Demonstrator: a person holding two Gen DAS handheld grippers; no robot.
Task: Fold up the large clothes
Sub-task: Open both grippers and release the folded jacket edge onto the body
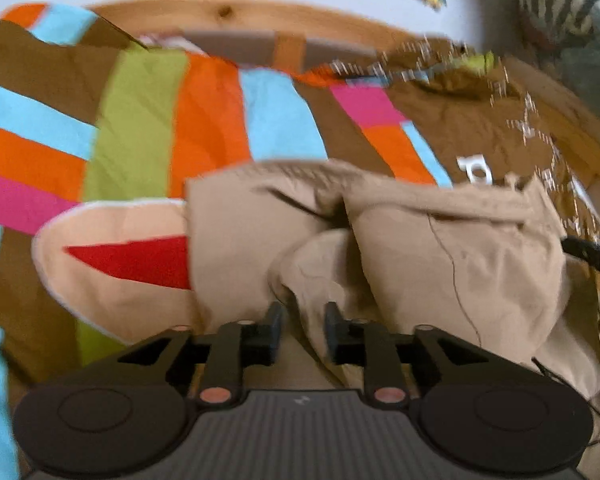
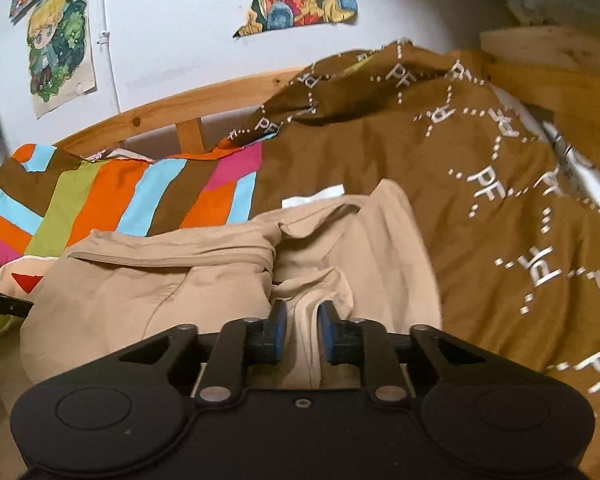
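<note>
Here we see the beige garment (image 2: 148, 292) — a soft, plain tan cloth, bunched in loose folds with a seamed hem running across its top. It lies on the bed in front of both grippers, and a cream piece with a red wedge (image 1: 140, 260) shows at its 9 o'clock edge.

The left gripper (image 1: 300, 322) stands narrowly parted with a fold of the cloth rising between its pads; whether they press on it we cannot tell. The right gripper (image 2: 302, 328) is also narrowly parted, a ridge of the cloth lying in the gap — again we cannot tell whether it is pinched.

Open bedding lies from 10 to 12 o'clock of the garment: a striped cover (image 1: 140, 120) in orange, blue, green, pink and brown. Toward 2 o'clock lies a brown cover with white lettering (image 2: 480, 208).

A wooden bed rail (image 2: 172, 100) borders the far side, below a white wall with posters (image 2: 60, 40).
</note>
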